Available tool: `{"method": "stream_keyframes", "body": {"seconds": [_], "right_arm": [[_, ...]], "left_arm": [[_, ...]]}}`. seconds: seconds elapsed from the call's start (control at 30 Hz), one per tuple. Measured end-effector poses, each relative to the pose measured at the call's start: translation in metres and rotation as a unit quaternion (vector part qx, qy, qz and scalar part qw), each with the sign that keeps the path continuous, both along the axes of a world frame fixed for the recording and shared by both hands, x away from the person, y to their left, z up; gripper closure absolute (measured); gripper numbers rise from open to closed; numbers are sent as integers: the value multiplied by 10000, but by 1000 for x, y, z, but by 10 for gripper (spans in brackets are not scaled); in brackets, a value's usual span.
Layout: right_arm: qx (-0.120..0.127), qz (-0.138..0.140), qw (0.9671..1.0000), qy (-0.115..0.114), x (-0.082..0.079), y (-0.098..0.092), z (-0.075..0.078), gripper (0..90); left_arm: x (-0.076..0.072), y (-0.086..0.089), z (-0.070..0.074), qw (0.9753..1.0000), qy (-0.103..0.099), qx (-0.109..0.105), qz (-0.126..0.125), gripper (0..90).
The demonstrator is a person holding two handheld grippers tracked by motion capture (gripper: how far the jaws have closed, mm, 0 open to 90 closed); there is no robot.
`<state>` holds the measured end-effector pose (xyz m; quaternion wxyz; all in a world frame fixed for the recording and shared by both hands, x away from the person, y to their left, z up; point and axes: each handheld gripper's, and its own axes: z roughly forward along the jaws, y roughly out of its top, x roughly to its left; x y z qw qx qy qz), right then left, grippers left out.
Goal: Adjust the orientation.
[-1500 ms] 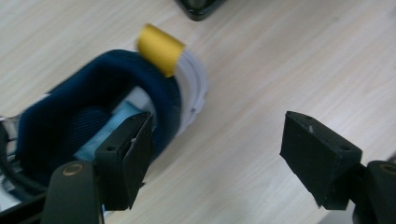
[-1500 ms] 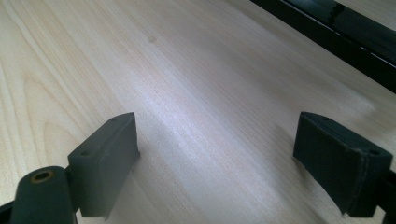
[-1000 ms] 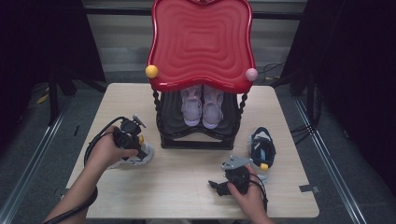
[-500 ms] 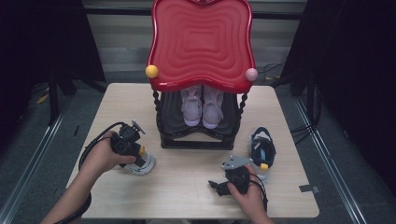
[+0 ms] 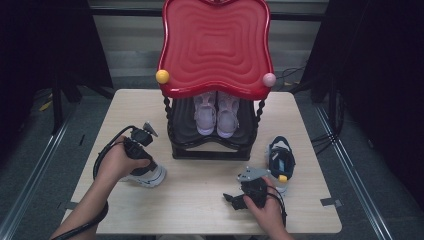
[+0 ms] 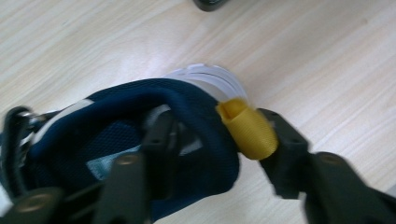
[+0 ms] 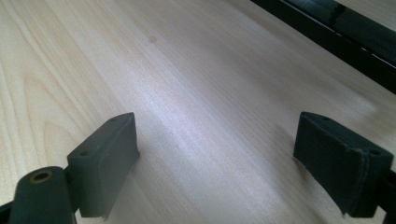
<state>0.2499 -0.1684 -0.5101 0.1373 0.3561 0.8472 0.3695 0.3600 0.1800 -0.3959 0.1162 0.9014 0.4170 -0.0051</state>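
Observation:
A navy shoe (image 6: 140, 121) with a white sole and a yellow heel loop (image 6: 247, 128) lies on the wooden table (image 5: 200, 200) at the left. My left gripper (image 6: 217, 125) is shut on its heel collar, one jaw inside the shoe and the other against the loop. From above, the left gripper (image 5: 142, 167) sits on top of that shoe (image 5: 150, 177). The matching navy shoe (image 5: 281, 161) lies at the right, beside the rack. My right gripper (image 5: 231, 200) rests near the front edge, and its open jaws (image 7: 233, 149) hold nothing over bare wood.
A black shoe rack (image 5: 215, 145) with a wavy red top (image 5: 216, 45) stands mid-table, a pale pink pair of shoes (image 5: 216, 114) on its shelf. A yellow knob (image 5: 162, 76) and a pink knob (image 5: 269, 79) mark its front corners. Its black base (image 7: 345, 37) runs ahead of the right gripper.
My left hand and the navy shoe have shifted slightly toward the table's front and right. The right gripper has stayed put.

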Motion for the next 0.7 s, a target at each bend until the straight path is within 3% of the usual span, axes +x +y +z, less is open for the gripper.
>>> {"method": "stream_keyframes", "body": {"seconds": [0.13,0.3,0.47,0.6,0.7], "right_arm": [[4,-5,10000,19,0,0,0,128],[3,-5,10000,19,0,0,0,128],[4,-5,10000,18,0,0,0,128],[-1,1,10000,-3,0,0,0,128],[-1,1,10000,-2,0,0,0,128]], "left_arm": [[-1,4,5,9999,123,-63,34,723],[-8,8,6,9993,332,35,-154,751],[-9,9,6,9991,414,-38,-115,738],[-5,4,3,9993,372,36,-53,596],[-3,0,2,9993,348,76,62,578]]}}
